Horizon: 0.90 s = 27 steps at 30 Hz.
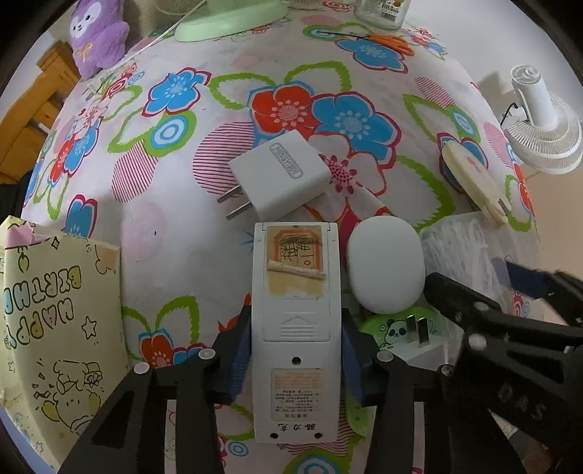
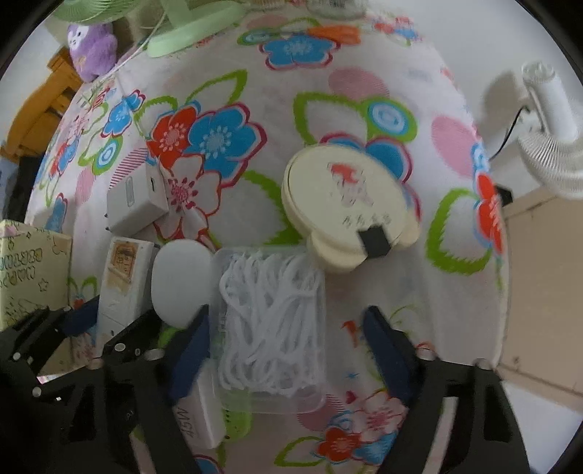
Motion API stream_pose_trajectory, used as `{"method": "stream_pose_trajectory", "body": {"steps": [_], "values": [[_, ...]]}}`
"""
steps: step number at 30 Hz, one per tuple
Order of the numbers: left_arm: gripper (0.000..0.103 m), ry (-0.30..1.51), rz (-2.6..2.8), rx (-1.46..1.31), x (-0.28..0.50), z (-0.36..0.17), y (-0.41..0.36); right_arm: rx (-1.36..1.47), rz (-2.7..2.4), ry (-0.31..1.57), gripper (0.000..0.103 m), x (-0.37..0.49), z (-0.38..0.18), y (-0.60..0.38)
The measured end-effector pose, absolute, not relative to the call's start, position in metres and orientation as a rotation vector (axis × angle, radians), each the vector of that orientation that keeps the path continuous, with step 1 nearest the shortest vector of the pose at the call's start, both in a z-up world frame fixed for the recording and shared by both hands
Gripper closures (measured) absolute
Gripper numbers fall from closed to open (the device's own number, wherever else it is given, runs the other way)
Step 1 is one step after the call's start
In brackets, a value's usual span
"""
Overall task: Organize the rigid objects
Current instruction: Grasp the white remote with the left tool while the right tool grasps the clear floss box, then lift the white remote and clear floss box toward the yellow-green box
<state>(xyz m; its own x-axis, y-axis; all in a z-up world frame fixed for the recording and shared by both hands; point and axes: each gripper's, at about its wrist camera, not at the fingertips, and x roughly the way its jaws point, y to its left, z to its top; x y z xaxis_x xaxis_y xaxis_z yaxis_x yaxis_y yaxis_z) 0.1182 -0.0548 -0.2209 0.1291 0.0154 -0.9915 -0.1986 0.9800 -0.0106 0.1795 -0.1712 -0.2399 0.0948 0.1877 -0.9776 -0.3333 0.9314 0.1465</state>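
Observation:
A white remote (image 1: pixel 297 291) lies back-side up on the flowered tablecloth (image 1: pixel 182 204). My left gripper (image 1: pixel 295 335) is shut on it, a blue pad against each long side. My right gripper (image 2: pixel 286 317) straddles a clear box of white floss picks (image 2: pixel 271 321). Its left finger (image 2: pixel 193 350) sits at the box's left edge and the right finger (image 2: pixel 386 346) stands apart from it, so it is open. A white oval case (image 1: pixel 386 262) lies between remote and box. A white charger (image 1: pixel 280 175) lies just beyond the remote.
A cream round disc (image 2: pixel 349 197) lies beyond the floss box. A green panda item (image 1: pixel 390 328) bearing a white plug (image 1: pixel 419 335) sits under the grippers. A yellow birthday box (image 1: pixel 54 310) stands left. Purple plush (image 1: pixel 98 32), green fan base (image 1: pixel 229 22), orange scissors (image 1: pixel 390 40) at the far edge; white fan (image 1: pixel 543 120) right.

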Motion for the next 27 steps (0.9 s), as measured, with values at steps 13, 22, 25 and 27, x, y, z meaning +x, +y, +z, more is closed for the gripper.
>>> {"method": "stream_pose_trajectory", "body": {"steps": [13, 22, 25, 27], "values": [[0.058, 1.416, 0.109, -0.144, 0.103, -0.199, -0.055, -0.165, 0.363, 1.349, 0.041, 0.159, -0.216, -0.165], [0.058, 1.374, 0.090, -0.123, 0.084, -0.170, -0.054, -0.153, 0.340, 1.303, 0.040, 0.141, -0.188, -0.167], [0.058, 1.368, 0.079, -0.117, 0.081, -0.160, -0.051, -0.148, 0.337, 1.292, 0.040, 0.136, -0.180, -0.165], [0.058, 1.360, 0.079, -0.111, 0.081, -0.156, -0.054, -0.144, 0.336, 1.285, 0.040, 0.132, -0.175, -0.163]]}}
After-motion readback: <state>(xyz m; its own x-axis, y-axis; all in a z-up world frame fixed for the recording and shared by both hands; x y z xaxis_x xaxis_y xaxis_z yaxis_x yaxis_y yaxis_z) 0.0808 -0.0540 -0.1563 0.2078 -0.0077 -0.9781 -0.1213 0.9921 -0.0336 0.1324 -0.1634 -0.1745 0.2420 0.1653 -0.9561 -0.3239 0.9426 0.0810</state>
